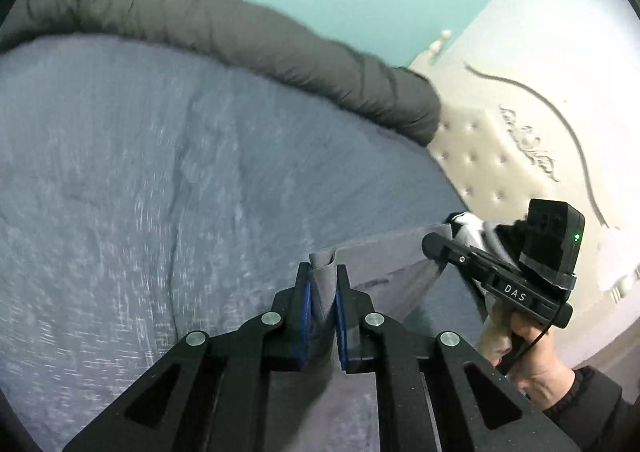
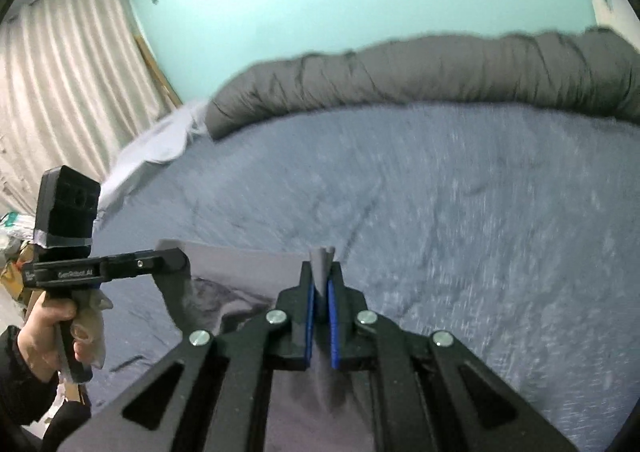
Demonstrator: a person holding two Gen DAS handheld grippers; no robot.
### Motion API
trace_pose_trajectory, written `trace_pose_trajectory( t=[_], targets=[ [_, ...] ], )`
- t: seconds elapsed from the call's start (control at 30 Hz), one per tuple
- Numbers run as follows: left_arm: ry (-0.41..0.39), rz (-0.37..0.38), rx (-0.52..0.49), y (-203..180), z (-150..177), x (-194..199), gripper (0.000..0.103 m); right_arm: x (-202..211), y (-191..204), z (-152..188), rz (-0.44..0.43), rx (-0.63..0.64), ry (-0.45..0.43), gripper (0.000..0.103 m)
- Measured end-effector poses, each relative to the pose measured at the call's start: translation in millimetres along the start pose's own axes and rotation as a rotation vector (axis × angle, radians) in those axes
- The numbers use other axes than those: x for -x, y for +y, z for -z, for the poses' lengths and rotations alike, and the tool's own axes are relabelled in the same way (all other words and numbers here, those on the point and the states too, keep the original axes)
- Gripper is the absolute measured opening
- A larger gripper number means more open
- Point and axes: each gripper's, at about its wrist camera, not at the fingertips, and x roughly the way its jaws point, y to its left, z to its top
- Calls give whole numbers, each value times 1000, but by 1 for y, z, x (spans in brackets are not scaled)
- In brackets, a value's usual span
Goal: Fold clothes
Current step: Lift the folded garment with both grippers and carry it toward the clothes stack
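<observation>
You had the left gripper (image 1: 323, 284) and right gripper (image 2: 322, 280) each pinched on a top corner of the grey cloth (image 1: 384, 264), hanging soft, light and floppy over the near bed (image 1: 140, 172).

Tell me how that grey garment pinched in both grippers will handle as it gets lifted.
Probably floppy: the grey garment bunches into folds between the left gripper fingers. Likely light, since its edge spans to the right gripper with little sag. It may slip, as only a small tuft is held.
</observation>
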Motion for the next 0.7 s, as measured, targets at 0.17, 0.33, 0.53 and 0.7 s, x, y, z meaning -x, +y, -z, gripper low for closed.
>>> trace_pose_trajectory(
  t=[0.17, 0.33, 0.53, 0.7],
  targets=[
    [-65, -1, -72, -43, -20, 47, 11, 53, 28, -24, -24, 57, -98, 5],
    [-118, 2, -150, -92, -38, 93, 11, 106, 52, -46, -25, 104, -170, 5],
    [-165, 9, -241, -154, -52, 136, 11, 167, 75, -64, 1, 148, -242, 5],
    [-170, 64, -276, -199, -56, 158, 11, 213, 88, -68, 17, 180, -276, 5]
  ],
)
